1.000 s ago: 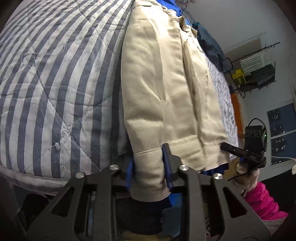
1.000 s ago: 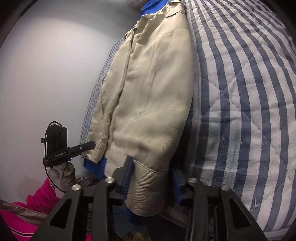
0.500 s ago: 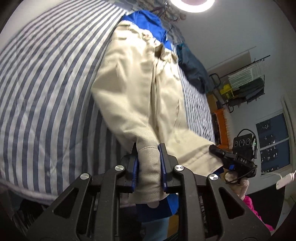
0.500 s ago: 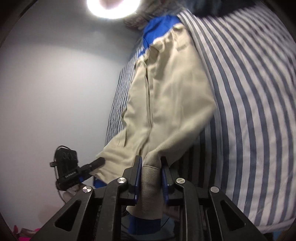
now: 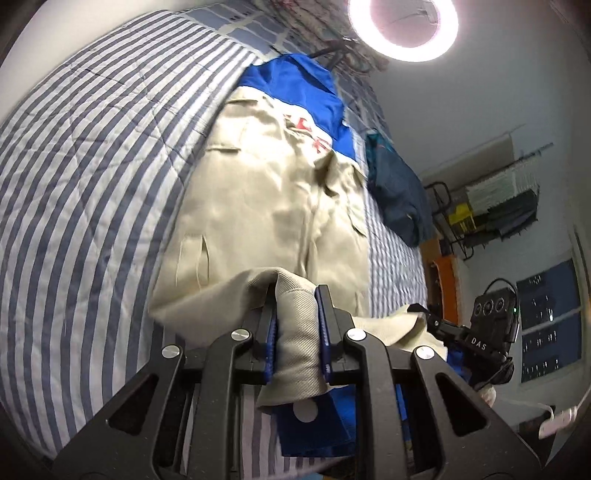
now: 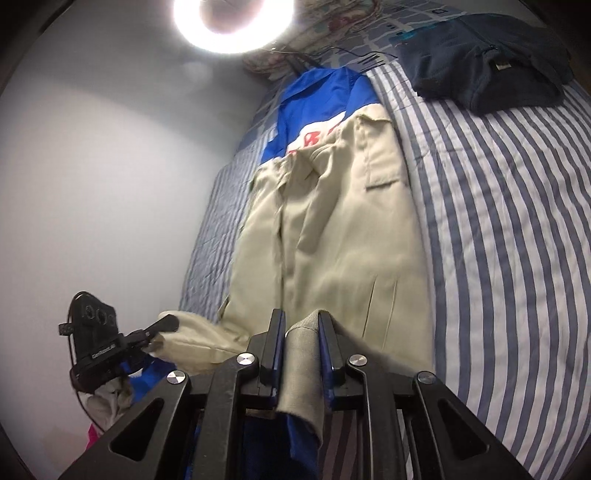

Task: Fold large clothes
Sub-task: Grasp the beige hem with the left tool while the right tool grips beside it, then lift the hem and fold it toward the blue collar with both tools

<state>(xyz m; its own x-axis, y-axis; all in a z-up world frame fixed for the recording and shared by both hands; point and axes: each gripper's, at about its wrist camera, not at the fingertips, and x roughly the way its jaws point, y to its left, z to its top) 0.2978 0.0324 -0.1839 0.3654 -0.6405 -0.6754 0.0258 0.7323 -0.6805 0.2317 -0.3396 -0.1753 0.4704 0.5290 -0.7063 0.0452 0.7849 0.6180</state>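
While a second ago both grippers sat open around the ribbed hem of the beige jacket [image 5: 266,206] at the foot of the bed [image 5: 85,177], each has since been closing and now pinches a bottom corner. The left gripper [image 5: 295,332] clamps a bunched fold of hem between its blue pads, and the right gripper [image 6: 302,347] does the same with the other corner. Both corners have come up off the striped quilt and the hem has travelled toward the collar, so more of the jacket's upper half, a blue garment [image 5: 295,85] lying under it and the ceiling ring light [image 5: 402,26] now show in each view. The jacket's body lies lengthwise on the bed, collar at the far end, its lower part lifted and slack between the two grippers. A folded dark garment [image 6: 480,55] rests apart on the quilt, to the jacket's right.

I judge this to be the start of a bottom-to-top fold: both grips look secure, and the hem needs carrying on over the chest before it is laid down, kept level so the fold lands square
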